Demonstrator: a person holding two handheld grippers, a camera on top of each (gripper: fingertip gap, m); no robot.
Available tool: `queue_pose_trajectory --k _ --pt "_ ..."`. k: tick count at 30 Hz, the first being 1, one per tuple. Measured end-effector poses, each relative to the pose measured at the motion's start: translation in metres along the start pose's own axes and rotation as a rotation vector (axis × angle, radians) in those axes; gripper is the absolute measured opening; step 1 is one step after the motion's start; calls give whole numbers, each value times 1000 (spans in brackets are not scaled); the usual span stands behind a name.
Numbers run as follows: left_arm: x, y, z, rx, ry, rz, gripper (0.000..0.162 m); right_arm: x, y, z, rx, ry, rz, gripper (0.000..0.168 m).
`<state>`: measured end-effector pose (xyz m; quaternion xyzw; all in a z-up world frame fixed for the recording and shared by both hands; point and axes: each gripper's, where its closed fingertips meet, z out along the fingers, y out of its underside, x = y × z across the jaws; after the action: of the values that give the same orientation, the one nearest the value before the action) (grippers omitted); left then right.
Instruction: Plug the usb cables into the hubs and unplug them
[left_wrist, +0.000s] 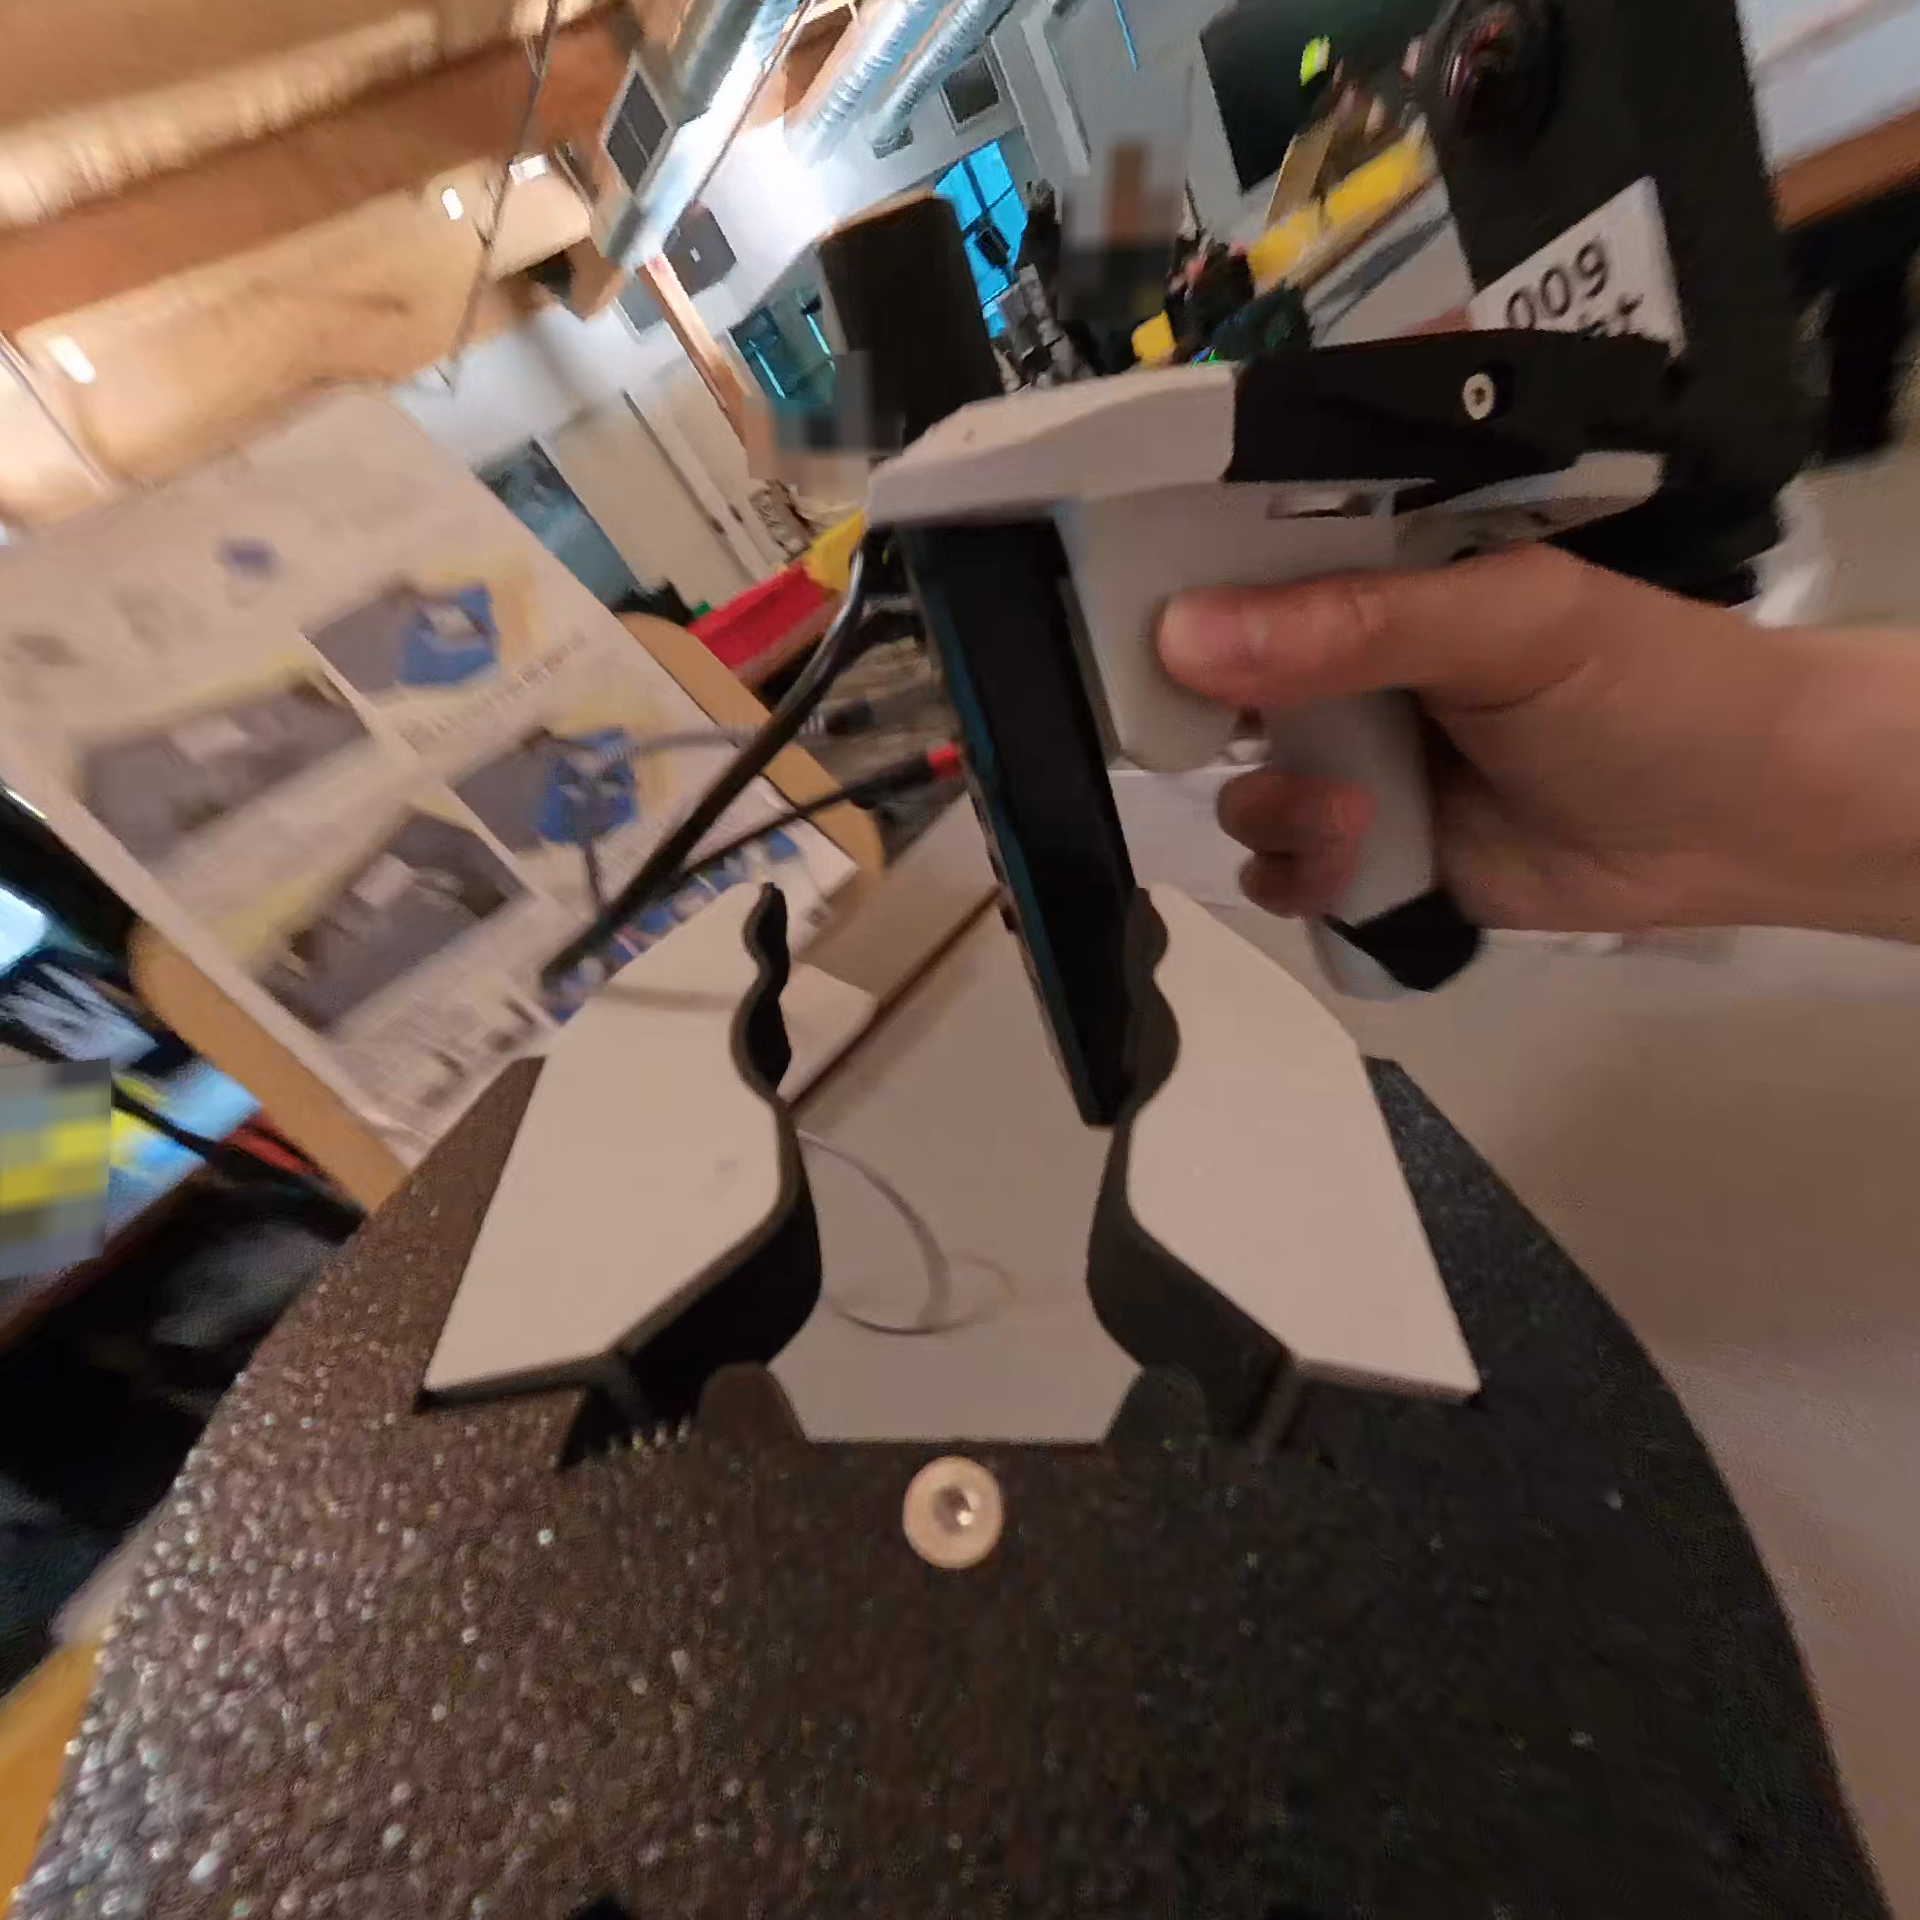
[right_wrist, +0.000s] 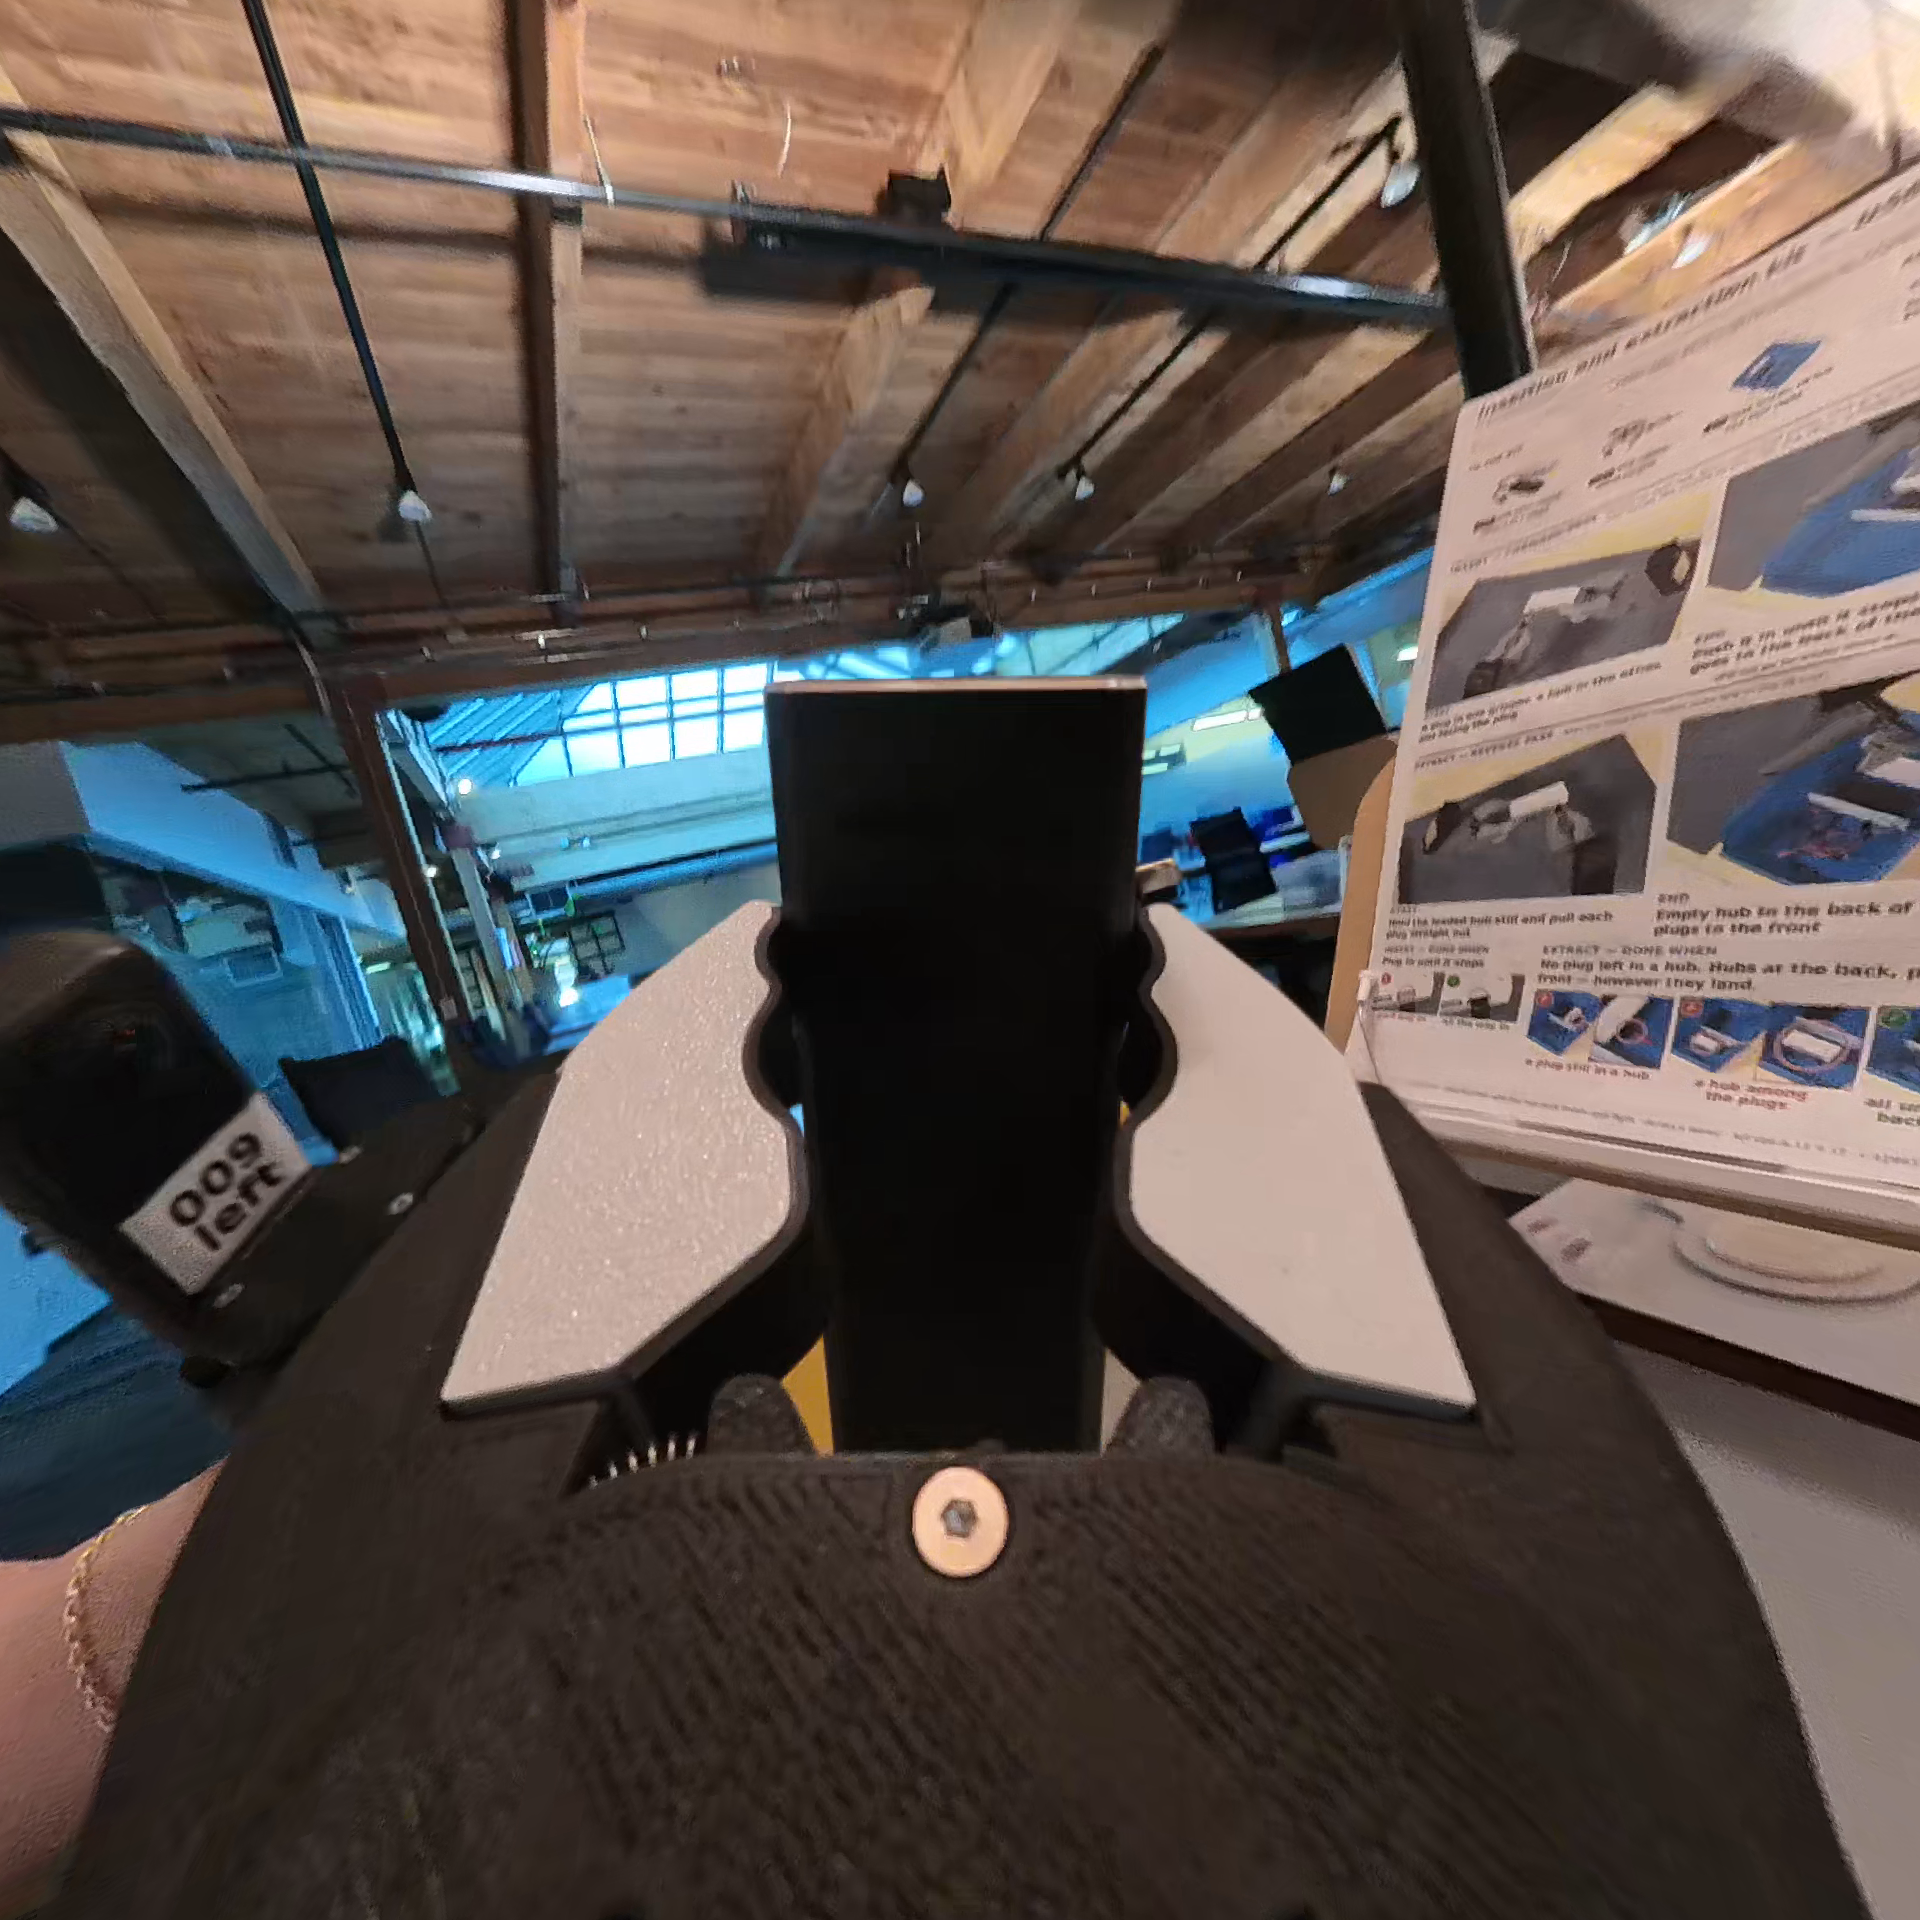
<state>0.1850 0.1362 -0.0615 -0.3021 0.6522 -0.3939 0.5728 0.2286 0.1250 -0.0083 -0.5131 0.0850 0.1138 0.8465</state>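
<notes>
Two sets of tongs up in the air, and I'm working the hub between them. My right tongs (right_wrist: 956, 1023) are pinching the black hub (right_wrist: 956, 1039) across its width, the slab standing up along the fingers towards the ceiling. My left tongs (left_wrist: 956, 997) are spread, nothing between them; the hub (left_wrist: 1039, 831) only brushes the right-hand finger. Black cables (left_wrist: 727, 800) run off the hub's left edge, one with a red collar (left_wrist: 940, 758), so plugs look seated.

Risk from here, as I judge it: the hub is gripped only by its sides, so a sideways tug on a plug could twist it out of the right tongs or bend a connector. The slack cables could also snag the instruction sheet (right_wrist: 1662, 779) standing on the desk (left_wrist: 1558, 1143).

Ports are hidden from both views, and motion blur smears the plugs, so I can't count them.
</notes>
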Motion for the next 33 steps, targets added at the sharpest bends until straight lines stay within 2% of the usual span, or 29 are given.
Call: queue_pose_trajectory --k 4,7,9,11,12,14,18,22,25,29,33 --pt "23 36 -14 45 145 -565 62 4 7 3 -115 -30 -23 62" --pt "48 57 -17 170 314 -969 63 -5 16 6 -182 -98 -7 62" --pt "55 63 -15 286 430 -1222 71 -16 22 9 -197 -156 41 62" --pt "55 59 -14 425 542 -1376 67 -28 28 11 -194 -225 118 62" --pt "57 56 -12 464 583 -1403 72 -33 30 12 -179 -244 144 61" --pt "64 44 -8 508 638 -1380 83 -39 33 12 -150 -274 209 62" --pt "53 23 -4 629 577 -1274 72 -34 33 5 -68 -239 286 62" --pt "37 22 -4 640 522 -1237 71 -22 26 -10 -45 -219 302 61" --pt "23 25 -4 566 494 -1151 71 -10 35 -23 -98 -169 317 61" --pt "12 19 -3 451 465 -949 71 -1 46 -35 -168 -128 274 75" --pt "0 10 -5 387 467 -829 71 11 47 -49 -246 -74 130 90"
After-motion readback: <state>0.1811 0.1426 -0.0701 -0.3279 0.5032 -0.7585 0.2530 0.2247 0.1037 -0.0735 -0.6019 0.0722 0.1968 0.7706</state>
